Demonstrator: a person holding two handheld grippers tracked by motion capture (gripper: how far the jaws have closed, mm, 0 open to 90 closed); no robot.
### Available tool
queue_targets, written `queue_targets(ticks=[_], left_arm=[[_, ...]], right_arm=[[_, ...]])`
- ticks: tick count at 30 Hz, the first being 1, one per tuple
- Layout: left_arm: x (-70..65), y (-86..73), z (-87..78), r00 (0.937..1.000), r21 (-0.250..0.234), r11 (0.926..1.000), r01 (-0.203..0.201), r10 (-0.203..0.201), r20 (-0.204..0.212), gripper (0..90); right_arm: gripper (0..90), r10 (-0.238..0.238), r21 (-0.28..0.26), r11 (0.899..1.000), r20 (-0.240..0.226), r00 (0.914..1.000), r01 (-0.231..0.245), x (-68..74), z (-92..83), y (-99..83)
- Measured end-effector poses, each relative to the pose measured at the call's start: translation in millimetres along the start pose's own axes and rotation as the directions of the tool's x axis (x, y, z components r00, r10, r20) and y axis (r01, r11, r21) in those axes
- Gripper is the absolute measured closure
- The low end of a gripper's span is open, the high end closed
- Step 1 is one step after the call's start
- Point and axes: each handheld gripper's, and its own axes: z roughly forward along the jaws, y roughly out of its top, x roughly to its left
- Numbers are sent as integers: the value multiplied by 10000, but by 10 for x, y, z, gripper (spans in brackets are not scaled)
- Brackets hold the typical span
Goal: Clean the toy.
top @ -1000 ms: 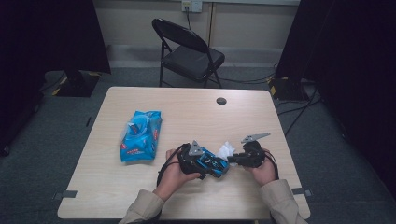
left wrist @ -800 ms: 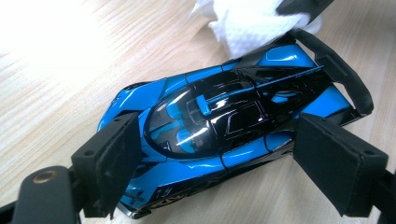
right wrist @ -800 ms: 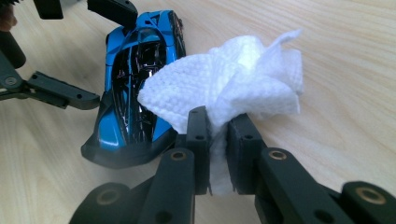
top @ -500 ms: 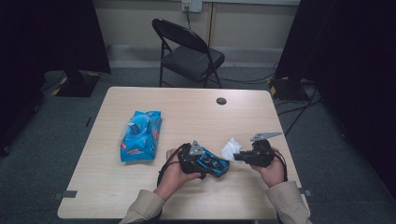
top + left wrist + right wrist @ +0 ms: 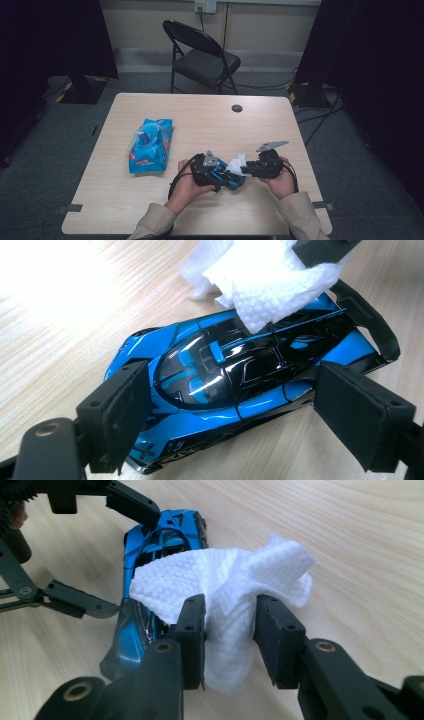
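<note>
High view: the left gripper (image 5: 235, 181) and right gripper (image 5: 248, 169) meet over the table (image 5: 210, 125), near its front right; a blue wipes pack (image 5: 149, 146) lies apart to the left.

Left gripper view: the pads clamp the blue toy car (image 5: 240, 375) across its sides.

Right gripper view: the jaws have just been opening; the white wipe (image 5: 225, 590) sits between them, draped on the car.

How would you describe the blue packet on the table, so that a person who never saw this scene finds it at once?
Start at the light wooden table in front of the black folding chair. On its left half, apart from the hands, lies the blue packet, flat and alone. Unlike the blue toy car near the grippers, it is soft, crinkled plastic with printed labels.
</note>
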Motion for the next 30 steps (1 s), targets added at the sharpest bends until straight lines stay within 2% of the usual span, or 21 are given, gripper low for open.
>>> queue_targets(ticks=[2,6,8,10,11,14,23,30], left_arm=[[-2,1,0,10000,32,10000,-23,23,-15,150],[-6,2,2,10000,51,10000,-66,67,-24,148],[-9,1,3,9999,34,9999,-106,106,-38,146],[-8,0,2,9999,41,9999,-116,117,-38,146],[-8,0,3,9999,32,9999,-123,123,-37,146],[-7,-1,2,9999,37,9999,-131,131,-33,147],[-3,3,2,9999,56,9999,-121,121,-8,147],[-2,-1,1,9999,39,9999,-127,127,-3,149]], right_arm=[[613,1,-39,10000,152,9999,0,-9,0,1],[607,8,-191,9998,360,9994,-1,-22,-24,12],[692,86,-189,9998,258,9996,-81,-34,-19,10],[717,144,-147,9998,321,9994,-139,-40,2,7],[790,110,-186,9998,332,9994,-104,-38,7,7],[836,39,-44,10000,408,9992,-38,-21,32,30],[845,-158,-253,9995,207,9997,164,52,-7,222],[845,-4,-691,9976,-145,9999,-6,88,-24,310]])
